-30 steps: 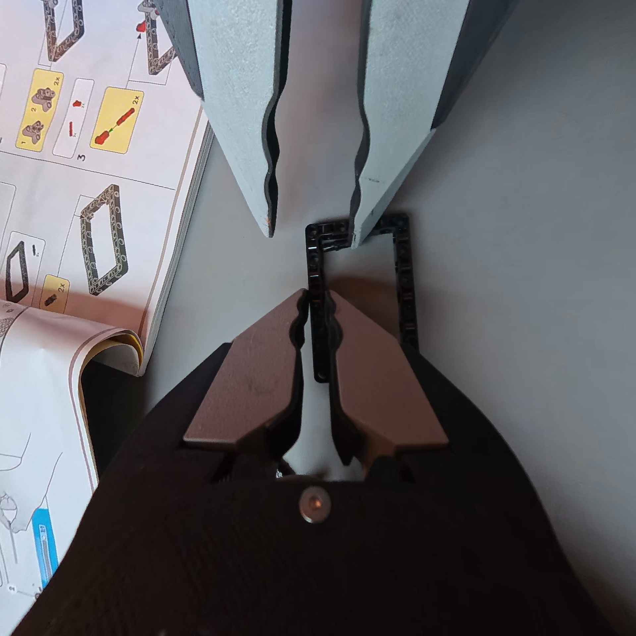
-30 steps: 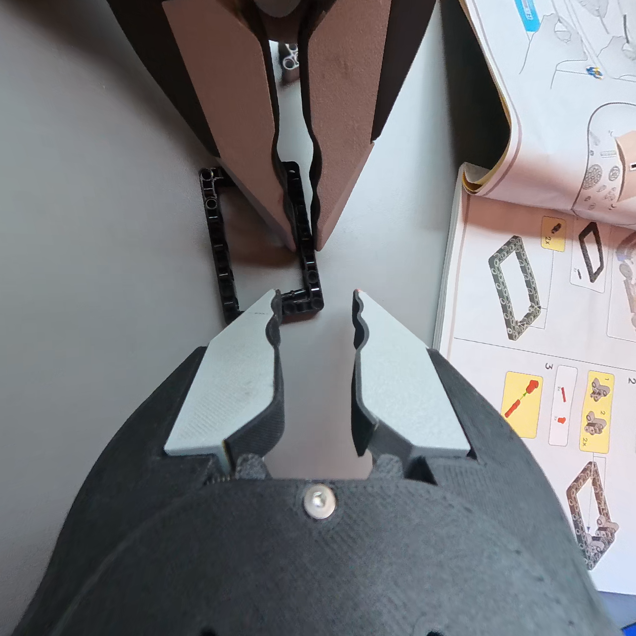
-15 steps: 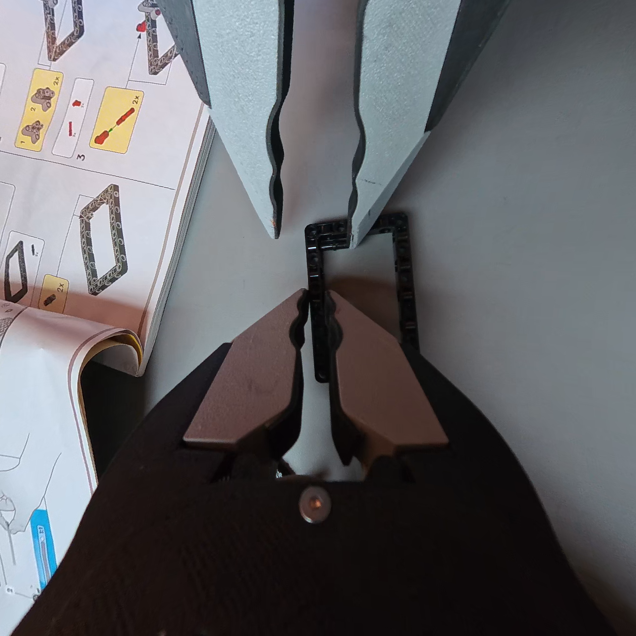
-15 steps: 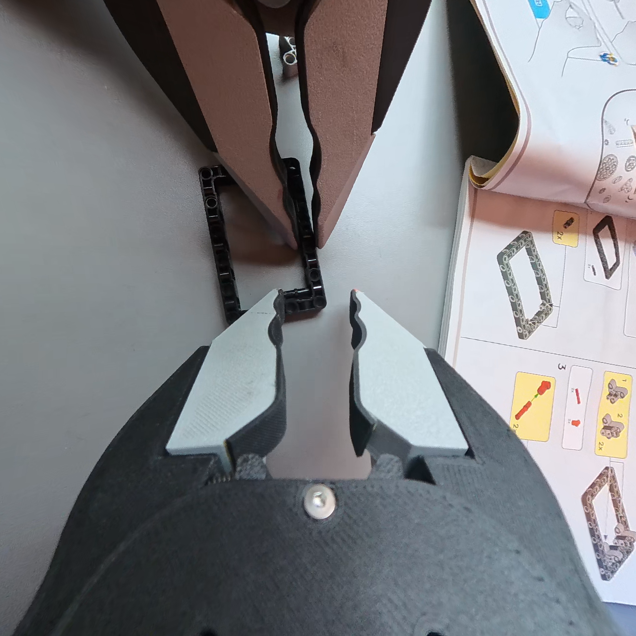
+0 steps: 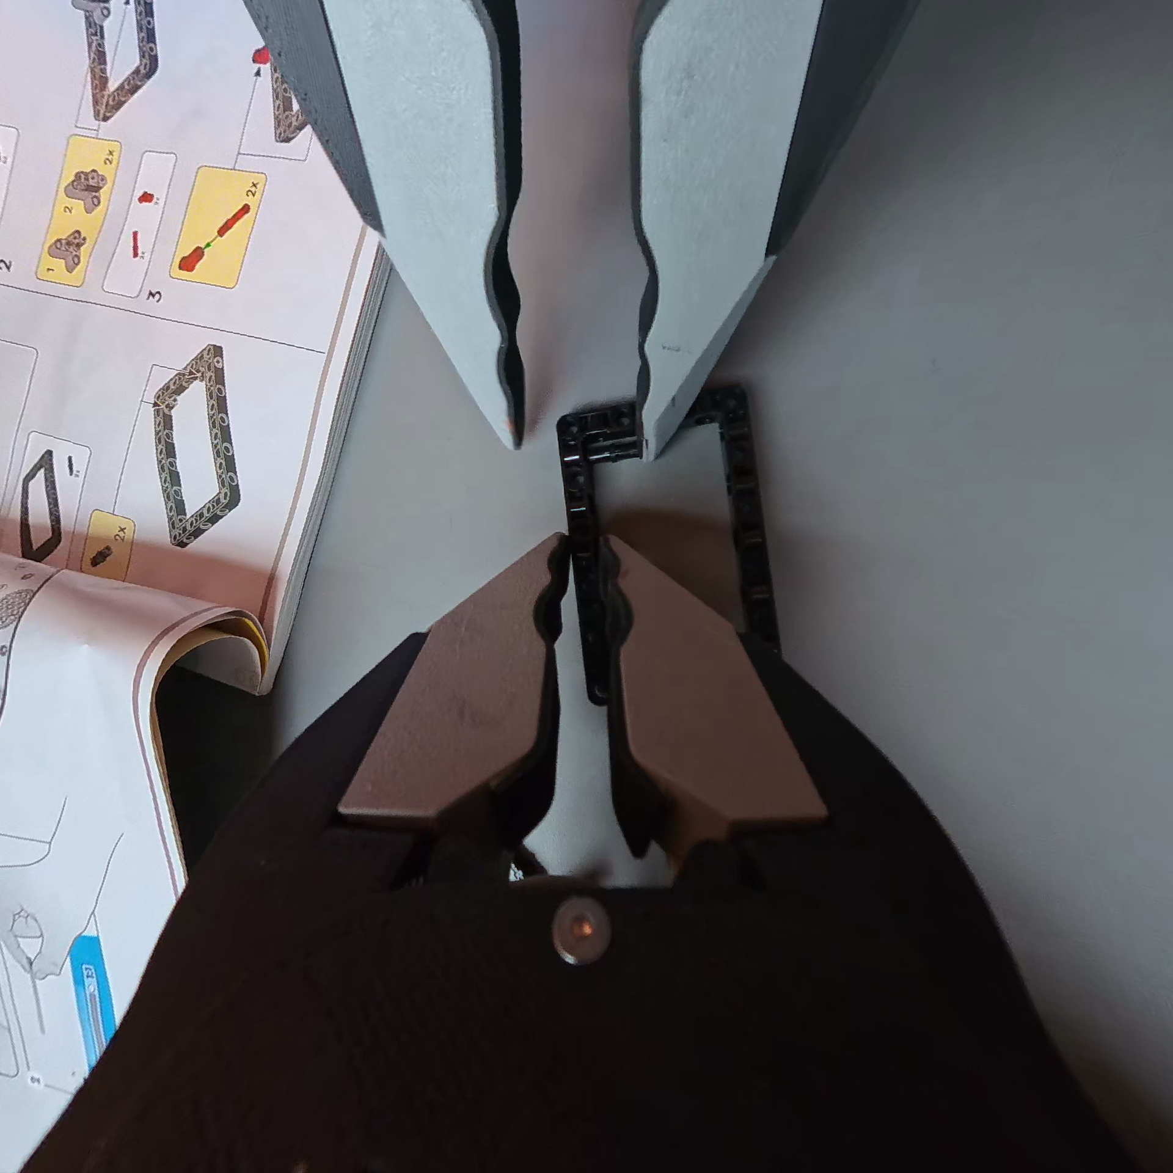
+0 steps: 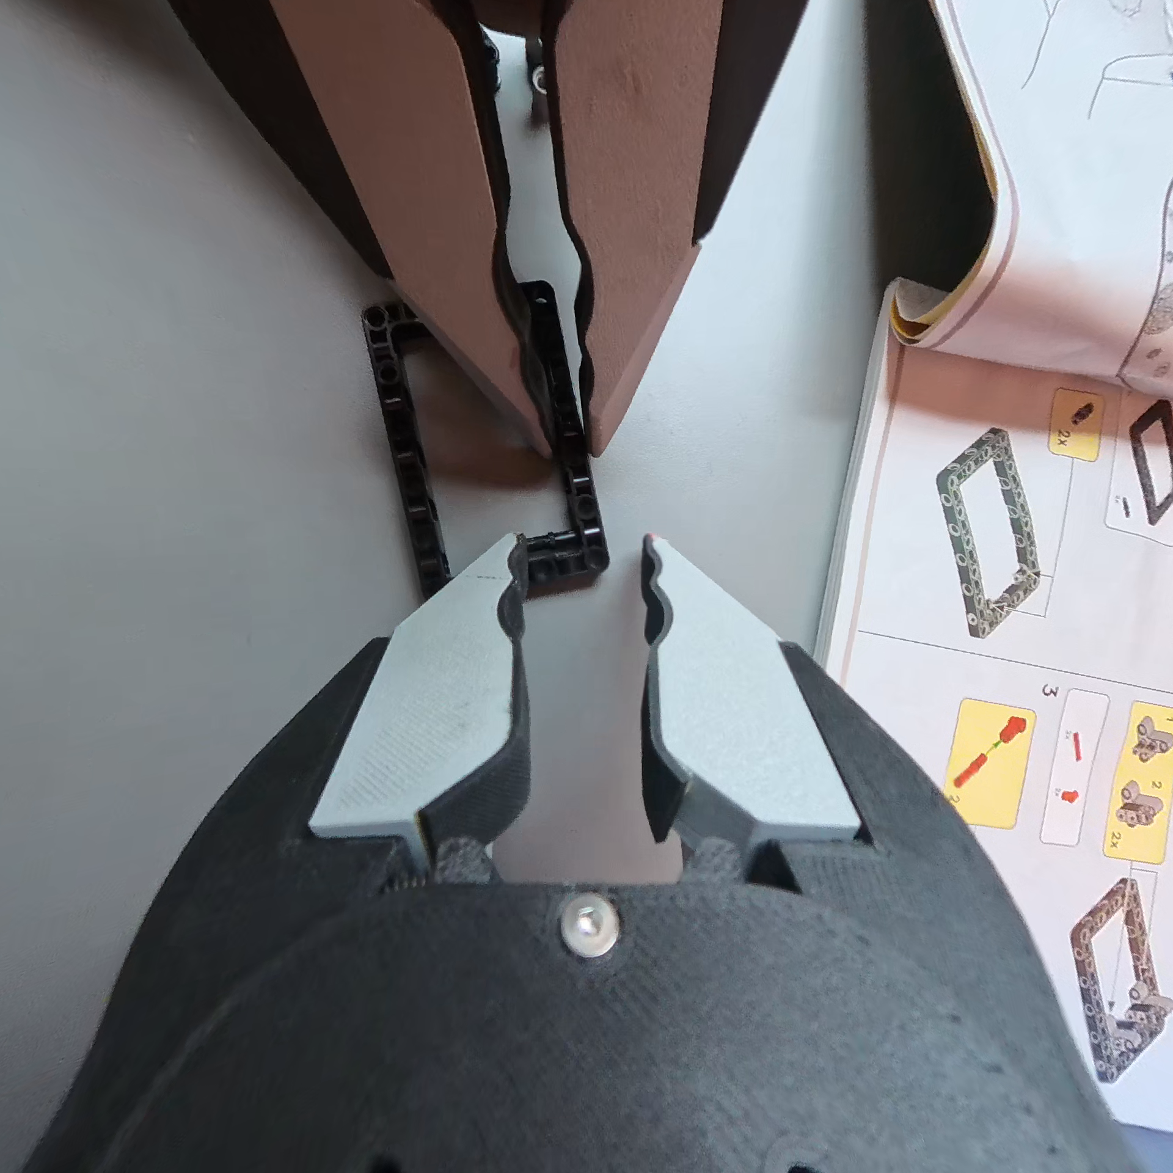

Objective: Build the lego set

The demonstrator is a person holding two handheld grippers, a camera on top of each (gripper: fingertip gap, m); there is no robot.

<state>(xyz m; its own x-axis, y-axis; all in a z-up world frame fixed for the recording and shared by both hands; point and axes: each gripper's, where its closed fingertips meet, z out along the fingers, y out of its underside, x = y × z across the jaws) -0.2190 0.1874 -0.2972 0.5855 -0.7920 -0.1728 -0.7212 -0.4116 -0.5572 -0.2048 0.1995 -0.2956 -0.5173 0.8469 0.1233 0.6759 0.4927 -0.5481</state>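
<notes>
Black plastic, one frame [image 5: 739, 482] of holed beams, lies flat on the grey table [image 5: 984, 571], and we clamp one long side of it with our brown left gripper [image 5: 587, 539]. Our grey right gripper [image 6: 581, 558] stands open at its short end, one fingertip [image 6: 501, 571] over that end. One instruction booklet [image 6: 1015, 571] lies open nearby.
</notes>
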